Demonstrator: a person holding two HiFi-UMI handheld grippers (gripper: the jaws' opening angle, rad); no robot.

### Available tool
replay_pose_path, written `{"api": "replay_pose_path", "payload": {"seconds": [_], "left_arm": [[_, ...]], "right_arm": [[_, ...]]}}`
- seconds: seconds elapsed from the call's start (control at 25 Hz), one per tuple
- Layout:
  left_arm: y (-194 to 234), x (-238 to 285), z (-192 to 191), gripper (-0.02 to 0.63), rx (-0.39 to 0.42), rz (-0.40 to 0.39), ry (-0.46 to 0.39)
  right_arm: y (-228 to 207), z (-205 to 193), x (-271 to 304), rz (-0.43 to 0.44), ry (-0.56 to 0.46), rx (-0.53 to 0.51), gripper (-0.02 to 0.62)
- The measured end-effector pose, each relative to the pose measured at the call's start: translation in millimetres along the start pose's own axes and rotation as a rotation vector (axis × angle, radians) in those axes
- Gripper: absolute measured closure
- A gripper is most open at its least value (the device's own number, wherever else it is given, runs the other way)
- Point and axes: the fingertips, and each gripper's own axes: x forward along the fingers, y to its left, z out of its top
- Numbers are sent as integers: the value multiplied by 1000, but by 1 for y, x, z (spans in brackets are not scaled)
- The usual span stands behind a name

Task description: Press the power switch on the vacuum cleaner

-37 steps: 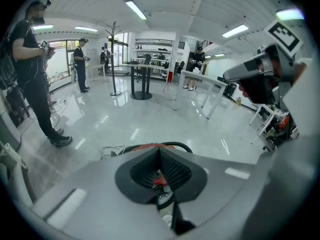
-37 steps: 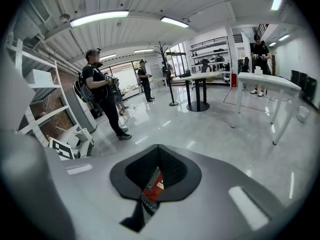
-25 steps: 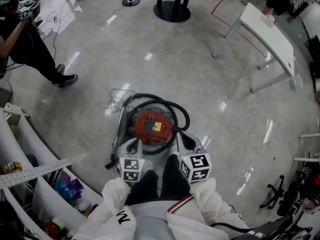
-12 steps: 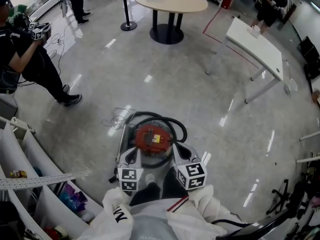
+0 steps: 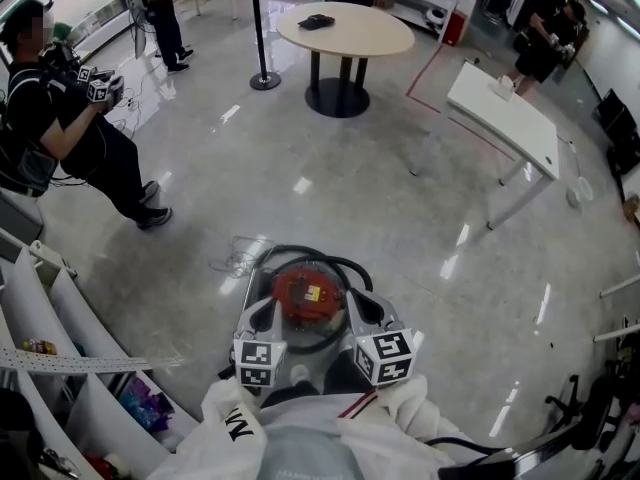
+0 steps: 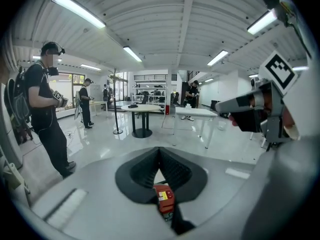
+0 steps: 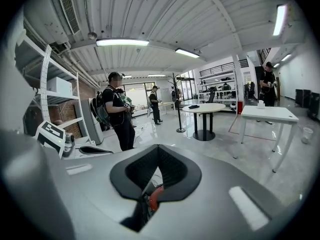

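Note:
The vacuum cleaner [image 5: 303,298] stands on the floor just in front of me, a round red-topped body with a yellow label and a black hose [image 5: 340,264] coiled round it. My left gripper [image 5: 263,308] hangs over its left side and my right gripper [image 5: 360,302] over its right side, both above the body and apart from it. In the left gripper view the left gripper [image 6: 160,150] has its black pads meeting, with the red vacuum top [image 6: 164,199] seen below them. The right gripper [image 7: 159,147] looks the same, with a sliver of the red vacuum [image 7: 155,198] under it. I cannot make out the switch.
Grey shelves [image 5: 60,368] holding several items run along my left. A person [image 5: 70,133] holding grippers stands at the far left. A thin cable [image 5: 235,258] lies by the vacuum. A round table [image 5: 345,28], a post [image 5: 262,48] and a white table [image 5: 505,113] stand farther off.
The head view has tilted up, so the vacuum and both grippers sit lower in frame and more of the room shows. The grippers keep their places beside the vacuum.

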Motion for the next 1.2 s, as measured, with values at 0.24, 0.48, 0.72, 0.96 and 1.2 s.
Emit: {"api": "replay_pose_path", "payload": {"seconds": [0.24, 0.48, 0.72, 0.96, 1.2], "left_arm": [[-4, -15, 18, 606, 23, 2, -59], [-3, -36, 16, 606, 28, -11, -80], [-5, -60, 20, 606, 42, -3, -103], [-11, -75, 21, 606, 41, 26, -106], [-39, -90, 25, 606, 62, 28, -108]], "right_arm": [[1, 8, -16, -19, -25, -5, 595], [18, 4, -32, -43, -33, -5, 595], [31, 0, -45, -36, -21, -21, 595], [35, 4, -64, -17, -44, -26, 595], [31, -5, -89, -3, -58, -9, 595]]}}
